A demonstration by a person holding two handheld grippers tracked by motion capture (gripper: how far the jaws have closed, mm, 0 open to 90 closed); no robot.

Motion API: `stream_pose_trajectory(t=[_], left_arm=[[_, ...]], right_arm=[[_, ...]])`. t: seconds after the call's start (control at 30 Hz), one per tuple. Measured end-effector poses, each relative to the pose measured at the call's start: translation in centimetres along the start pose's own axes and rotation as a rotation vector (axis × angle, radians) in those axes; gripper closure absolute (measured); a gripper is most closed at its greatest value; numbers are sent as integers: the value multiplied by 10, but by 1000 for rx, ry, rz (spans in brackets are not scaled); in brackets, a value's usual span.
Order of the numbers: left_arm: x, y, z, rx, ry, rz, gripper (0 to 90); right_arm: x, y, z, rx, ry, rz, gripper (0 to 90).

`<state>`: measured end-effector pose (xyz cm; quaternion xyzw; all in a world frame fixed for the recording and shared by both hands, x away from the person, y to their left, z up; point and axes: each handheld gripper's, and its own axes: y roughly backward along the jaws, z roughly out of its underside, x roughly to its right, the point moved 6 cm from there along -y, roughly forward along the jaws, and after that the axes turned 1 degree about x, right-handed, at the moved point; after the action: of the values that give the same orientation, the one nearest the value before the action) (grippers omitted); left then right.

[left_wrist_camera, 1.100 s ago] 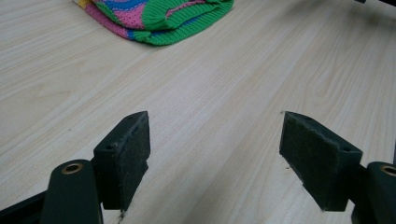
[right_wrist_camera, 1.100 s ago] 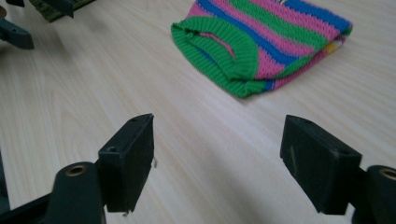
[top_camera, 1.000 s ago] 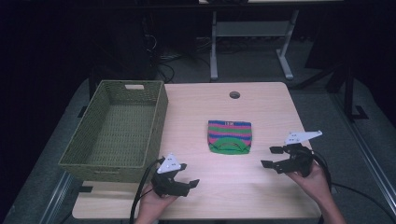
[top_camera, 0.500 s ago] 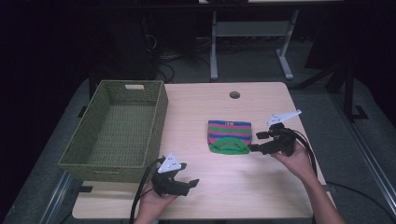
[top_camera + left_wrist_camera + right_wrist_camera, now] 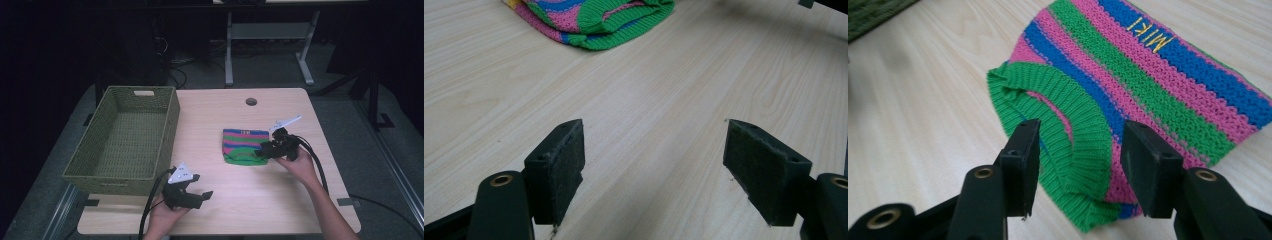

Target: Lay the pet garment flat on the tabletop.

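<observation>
Striped knit sweater (image 5: pixel 244 146) lies flat mid-table, right of the wicker basket (image 5: pixel 125 140). My right gripper (image 5: pixel 1078 150) has been closing, its jaws astride the green ribbed hem, pads not yet pressing. My left gripper (image 5: pixel 192 192) rests near the front edge, jaws wide over bare wood.

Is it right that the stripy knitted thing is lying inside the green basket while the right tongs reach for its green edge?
Not quite. The stripy knitted thing lies on the bare table, beside the green basket, not inside it, as the high view shows. The rest holds: the right tongs straddle its green edge, and their jaws have just been closing.
</observation>
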<state>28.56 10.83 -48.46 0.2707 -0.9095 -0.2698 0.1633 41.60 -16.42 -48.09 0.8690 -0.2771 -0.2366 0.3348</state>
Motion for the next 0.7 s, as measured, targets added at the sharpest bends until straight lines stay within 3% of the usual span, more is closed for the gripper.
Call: stream_pose_trajectory(t=[0.2, 0.3, 0.47, 0.7], left_arm=[[-1, 0, 0, 2, 6, 4, 241], [-2, 0, 0, 2, 9, 7, 241], [-2, 1, 0, 5, 16, 9, 240], [-5, 3, -1, 16, 26, 0, 242]], right_arm=[[5, -12, 2, -26, -10, 48, 577], [7, -16, 5, -48, 11, 89, 571], [7, -19, 6, -60, 35, 116, 586], [3, -21, 10, -72, 88, 159, 709]])
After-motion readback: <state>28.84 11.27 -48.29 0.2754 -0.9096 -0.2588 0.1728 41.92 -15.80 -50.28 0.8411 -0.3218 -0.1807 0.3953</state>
